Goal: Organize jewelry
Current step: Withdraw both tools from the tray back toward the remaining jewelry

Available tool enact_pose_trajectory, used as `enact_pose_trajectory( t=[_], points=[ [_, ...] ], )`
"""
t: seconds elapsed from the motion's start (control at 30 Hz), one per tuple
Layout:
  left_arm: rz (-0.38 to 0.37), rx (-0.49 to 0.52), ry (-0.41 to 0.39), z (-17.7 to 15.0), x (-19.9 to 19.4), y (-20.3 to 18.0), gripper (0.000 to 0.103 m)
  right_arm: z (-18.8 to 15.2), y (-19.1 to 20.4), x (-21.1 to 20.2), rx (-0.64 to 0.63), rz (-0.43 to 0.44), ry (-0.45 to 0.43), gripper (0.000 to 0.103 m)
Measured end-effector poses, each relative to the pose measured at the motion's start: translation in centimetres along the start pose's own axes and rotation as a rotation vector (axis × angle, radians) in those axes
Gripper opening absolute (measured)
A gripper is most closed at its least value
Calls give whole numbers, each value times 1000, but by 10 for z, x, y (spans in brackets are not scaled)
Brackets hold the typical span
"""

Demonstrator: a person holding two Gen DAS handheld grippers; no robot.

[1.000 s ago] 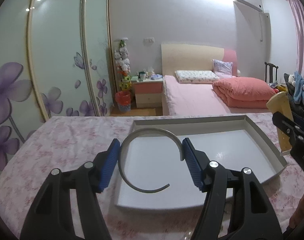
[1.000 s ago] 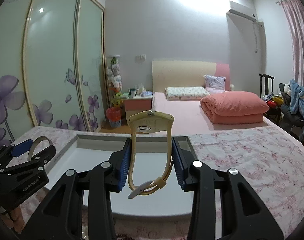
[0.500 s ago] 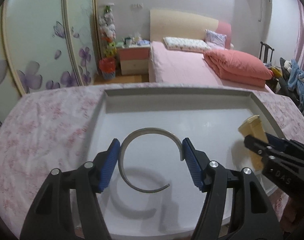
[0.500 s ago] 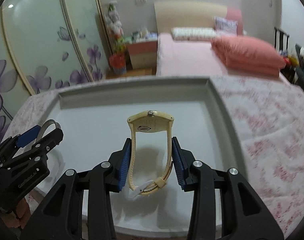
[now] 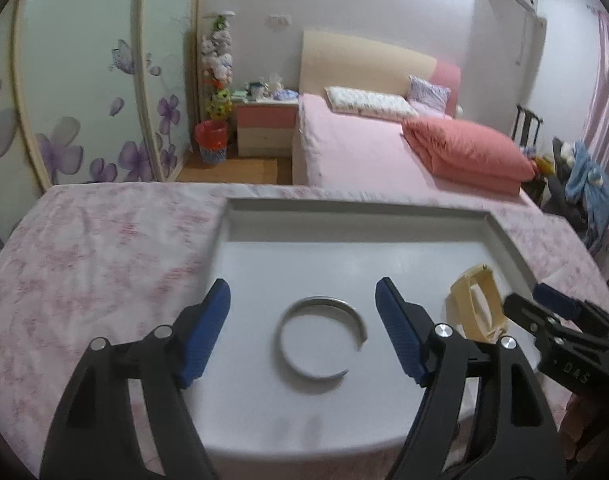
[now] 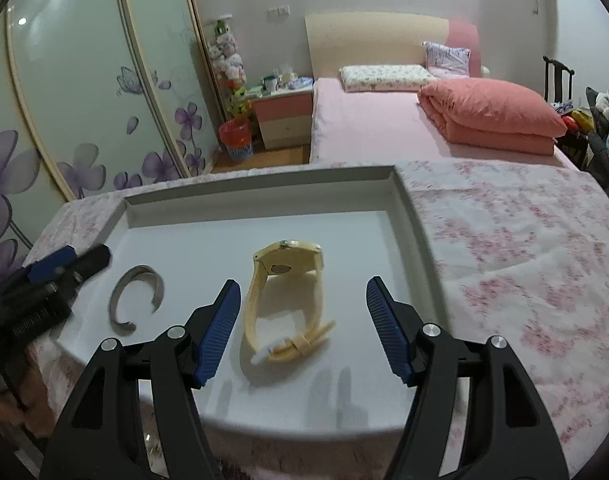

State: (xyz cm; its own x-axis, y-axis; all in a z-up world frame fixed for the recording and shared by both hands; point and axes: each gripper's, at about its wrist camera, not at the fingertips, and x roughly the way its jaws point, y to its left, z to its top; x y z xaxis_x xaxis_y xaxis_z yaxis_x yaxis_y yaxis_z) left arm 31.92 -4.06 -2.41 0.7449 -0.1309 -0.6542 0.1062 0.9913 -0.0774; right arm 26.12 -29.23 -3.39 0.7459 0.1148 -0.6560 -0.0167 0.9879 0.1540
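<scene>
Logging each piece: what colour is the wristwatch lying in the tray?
Pale cream-yellow rubber-strapped wristwatch; clearest in the right wrist view.

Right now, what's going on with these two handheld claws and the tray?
A person is organizing jewelry with a claw in each hand. The left claw has just opened over a silver open bangle, which lies flat in the white tray, clear of the pads. The right claw has also just been opening; the cream-yellow watch rests on the tray floor between its jaws, untouched. Both pieces sit side by side in the tray, released.
</scene>
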Motion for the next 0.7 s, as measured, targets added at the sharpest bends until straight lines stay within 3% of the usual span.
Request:
enact_pose_trajectory(
  t=[0.17,0.33,0.7],
  points=[
    [15,-10,-26,-16,-42,19,73,-11,1,-37,-21,4,-52,66],
    [9,27,-36,-54,-87,34,73,-43,1,-77,-35,26,-77,66],
    [-69,161,41,-142,-131,23,65,-117,-1,-110,23,57,-15,66]
  ],
)
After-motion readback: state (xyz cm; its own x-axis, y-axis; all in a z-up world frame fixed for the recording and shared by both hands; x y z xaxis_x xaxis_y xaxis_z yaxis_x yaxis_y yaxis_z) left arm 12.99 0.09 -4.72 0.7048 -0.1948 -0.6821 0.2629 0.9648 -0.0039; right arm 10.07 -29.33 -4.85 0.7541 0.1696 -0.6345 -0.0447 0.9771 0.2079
